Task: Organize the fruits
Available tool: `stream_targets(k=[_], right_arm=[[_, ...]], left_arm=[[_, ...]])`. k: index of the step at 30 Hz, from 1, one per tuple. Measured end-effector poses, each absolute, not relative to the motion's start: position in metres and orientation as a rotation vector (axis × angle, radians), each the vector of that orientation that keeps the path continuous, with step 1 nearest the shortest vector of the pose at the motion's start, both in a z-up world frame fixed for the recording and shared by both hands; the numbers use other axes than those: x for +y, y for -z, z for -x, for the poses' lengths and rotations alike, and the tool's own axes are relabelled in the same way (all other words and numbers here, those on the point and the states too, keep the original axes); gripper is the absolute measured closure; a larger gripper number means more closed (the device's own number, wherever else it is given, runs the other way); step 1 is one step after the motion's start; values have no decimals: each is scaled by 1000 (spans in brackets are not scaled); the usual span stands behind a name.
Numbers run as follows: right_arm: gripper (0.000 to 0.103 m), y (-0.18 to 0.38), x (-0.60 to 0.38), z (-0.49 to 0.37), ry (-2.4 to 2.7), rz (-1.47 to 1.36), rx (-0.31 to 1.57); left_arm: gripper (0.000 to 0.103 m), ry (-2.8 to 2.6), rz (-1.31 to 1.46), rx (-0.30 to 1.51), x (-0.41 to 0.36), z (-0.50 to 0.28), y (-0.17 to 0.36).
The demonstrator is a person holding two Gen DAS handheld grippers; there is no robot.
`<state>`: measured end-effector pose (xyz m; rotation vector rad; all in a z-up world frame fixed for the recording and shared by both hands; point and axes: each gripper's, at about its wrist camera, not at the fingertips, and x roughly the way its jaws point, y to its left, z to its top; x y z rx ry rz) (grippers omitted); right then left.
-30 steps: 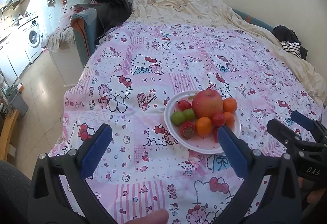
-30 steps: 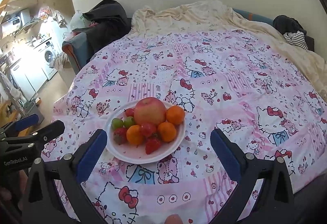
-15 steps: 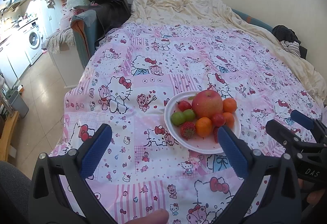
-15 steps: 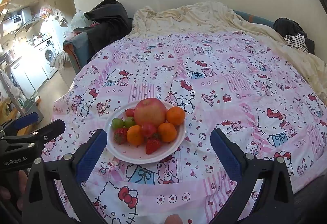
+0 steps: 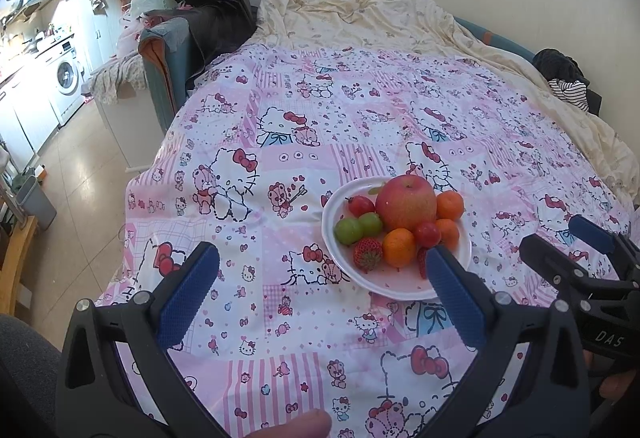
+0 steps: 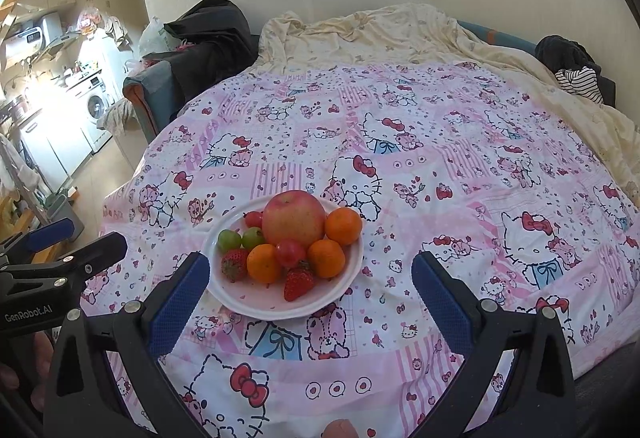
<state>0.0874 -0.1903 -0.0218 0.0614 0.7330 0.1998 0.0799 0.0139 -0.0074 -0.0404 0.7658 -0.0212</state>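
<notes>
A white plate (image 6: 352, 270) of fruit sat on a bed covered by a pink and white cartoon-cat quilt (image 6: 440, 166), near the quilt's front edge. On the plate, a large red-yellow apple (image 6: 294, 217) stood at the back. Three small oranges lay around it: one (image 6: 343, 225) at the apple's right, one (image 6: 326, 258) in front of the apple and one (image 6: 263, 263) further left. A cherry tomato (image 6: 291, 253) lay between the two front oranges and another cherry tomato (image 6: 253, 219) sat at the apple's left. Two green grapes (image 6: 240, 239) lay side by side left of the apple. One strawberry (image 6: 234, 264) lay in front of the grapes and a second strawberry (image 6: 298, 284) lay nearest the plate's front rim.

The left gripper (image 5: 318, 290) hovered above the quilt, left of and in front of the plate, its jaws spread wide and holding nothing; its right blue pad overlapped the plate's front edge in the left wrist view. The right gripper (image 6: 310, 296) hovered in front of the plate, jaws also spread wide and empty, with the plate framed between its blue pads.

Behind the quilt, a rumpled cream blanket (image 6: 380, 34) lay against the wall. A dark garment (image 5: 216, 10) was heaped over the bed's far left corner. Well to the left of the bed stood a washing machine (image 5: 66, 76).
</notes>
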Motion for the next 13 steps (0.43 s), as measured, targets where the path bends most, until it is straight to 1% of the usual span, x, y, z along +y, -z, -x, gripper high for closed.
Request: stream_targets(k=[13], right_arm=[[0,23,-192,-89,-201,-59,736]], left_arm=[[1,16,49,768,12,-76,9]])
